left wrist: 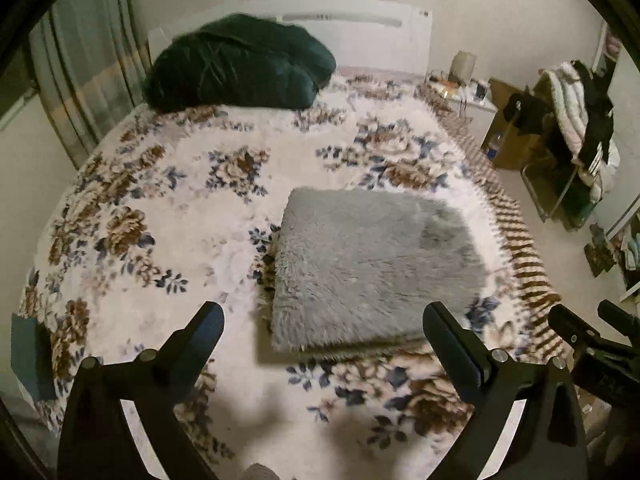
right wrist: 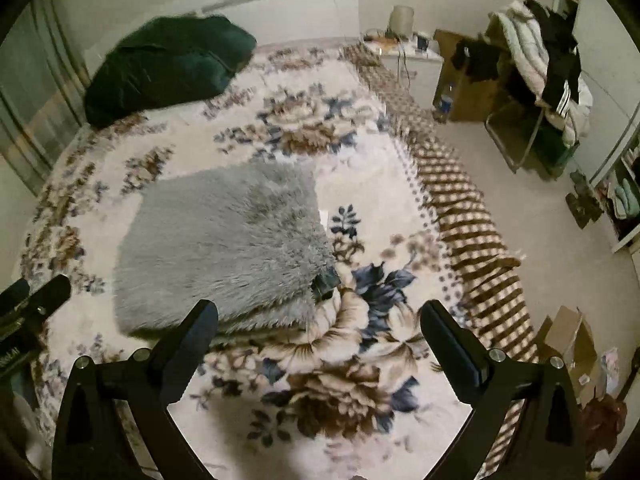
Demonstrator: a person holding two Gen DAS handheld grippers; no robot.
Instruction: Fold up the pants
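The left hand-held gripper [left wrist: 323, 332] is spread wide and holds nothing. The right hand-held gripper [right wrist: 319, 328] is likewise spread wide and empty. Both hang above the bed [right wrist: 360, 168], clear of the fabric.

The pants [left wrist: 372, 264] lie folded into a thick grey shaggy rectangle on the floral blanket [left wrist: 160, 200]. In the left wrist view the stack sits just ahead of the fingers, its near edge between the two fingertips and offset toward the right finger. In the right wrist view the pants [right wrist: 224, 248] lie ahead and to the left, with the near edge beside the left fingertip.

No legible writing or label shows in either view.

The stack's longer side runs away from the grippers toward the headboard [left wrist: 352, 20]. Which end is the waist cannot be told.

A dark green pillow [left wrist: 240, 64] lies at the head of the bed, well apart from the pants.
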